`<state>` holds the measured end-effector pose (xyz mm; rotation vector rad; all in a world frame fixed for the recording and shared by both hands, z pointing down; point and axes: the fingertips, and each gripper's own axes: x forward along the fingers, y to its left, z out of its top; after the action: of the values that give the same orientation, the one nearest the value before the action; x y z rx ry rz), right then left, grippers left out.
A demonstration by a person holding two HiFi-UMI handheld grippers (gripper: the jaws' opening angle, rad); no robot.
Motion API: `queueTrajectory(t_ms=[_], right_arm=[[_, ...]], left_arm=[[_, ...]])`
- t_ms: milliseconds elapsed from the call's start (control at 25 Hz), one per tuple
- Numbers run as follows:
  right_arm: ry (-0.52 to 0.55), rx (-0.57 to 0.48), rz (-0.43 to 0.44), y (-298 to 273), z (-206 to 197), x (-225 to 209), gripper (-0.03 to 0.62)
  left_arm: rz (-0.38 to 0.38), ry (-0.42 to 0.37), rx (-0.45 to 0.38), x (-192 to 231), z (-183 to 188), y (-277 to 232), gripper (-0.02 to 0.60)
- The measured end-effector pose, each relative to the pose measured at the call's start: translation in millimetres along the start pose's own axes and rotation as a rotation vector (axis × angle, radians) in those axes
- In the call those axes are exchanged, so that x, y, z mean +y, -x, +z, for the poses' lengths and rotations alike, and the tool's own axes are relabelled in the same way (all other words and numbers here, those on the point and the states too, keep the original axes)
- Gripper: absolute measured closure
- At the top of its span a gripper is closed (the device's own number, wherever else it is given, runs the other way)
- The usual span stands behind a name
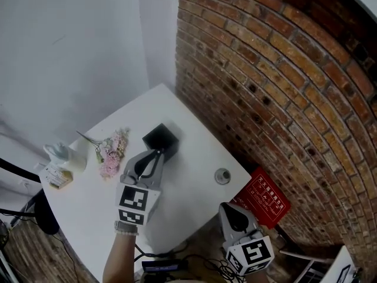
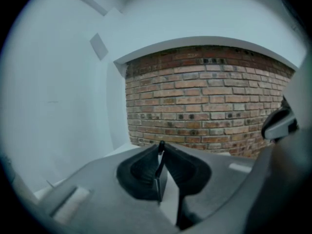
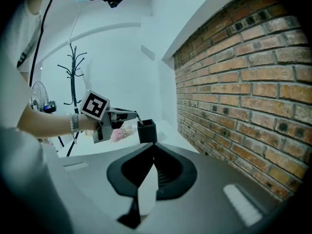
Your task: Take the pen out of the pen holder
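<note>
Left gripper view: our left hand-held gripper (image 2: 161,148) pinches the pen (image 2: 159,165) — right at the holder (image 1: 162,138). Our right hand-held gripper (image 3: 153,146) sits pressed together.

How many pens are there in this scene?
1: a thin dark pen pinched in the left gripper, its lower end at the black pen holder's mouth. Others might be hidden inside the holder.
</note>
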<state>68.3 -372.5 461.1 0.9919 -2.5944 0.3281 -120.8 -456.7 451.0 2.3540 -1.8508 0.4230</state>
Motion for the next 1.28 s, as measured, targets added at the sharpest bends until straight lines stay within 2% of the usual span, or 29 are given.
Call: queueTrajectory(t_ms=[760,1280], right_arm=[[0.043,-0.074,0.028,16.0,25.8,43.1,0.591],[0.090,-0.104,0.097,30.2,32.9,102.5,0.591]], left_arm=[[-0.014,-0.032,-0.116,-13.9,52.3,64.0,0.555],[0.065,-0.037,-0.159,1.2,58.3,148.4,0.555]])
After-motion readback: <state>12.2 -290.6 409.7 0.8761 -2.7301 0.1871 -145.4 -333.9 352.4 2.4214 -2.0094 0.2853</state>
